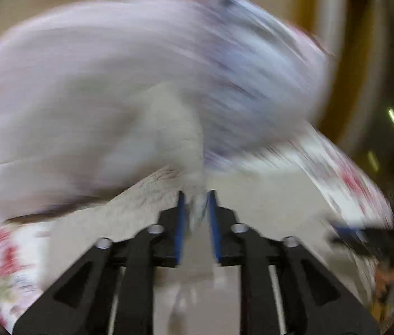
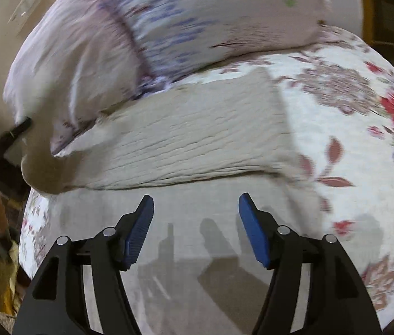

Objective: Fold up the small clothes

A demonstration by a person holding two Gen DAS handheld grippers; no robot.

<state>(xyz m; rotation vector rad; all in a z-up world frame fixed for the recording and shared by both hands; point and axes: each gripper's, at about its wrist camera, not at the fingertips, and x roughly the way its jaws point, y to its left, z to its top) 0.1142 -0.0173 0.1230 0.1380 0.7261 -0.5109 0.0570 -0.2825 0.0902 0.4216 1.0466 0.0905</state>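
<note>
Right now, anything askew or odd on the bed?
Yes. The beige cloth lies half-folded, its left corner lifted off the bedspread, pinched in the left gripper. The right gripper hangs open, holding nothing. The left view is motion-blurred.

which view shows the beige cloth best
The right wrist view: the beige cloth lies sharp and nearly whole on the floral bedspread, ahead of the open right gripper. The left wrist view is motion-blurred and shows only a bunched part pinched in the left gripper.
</note>
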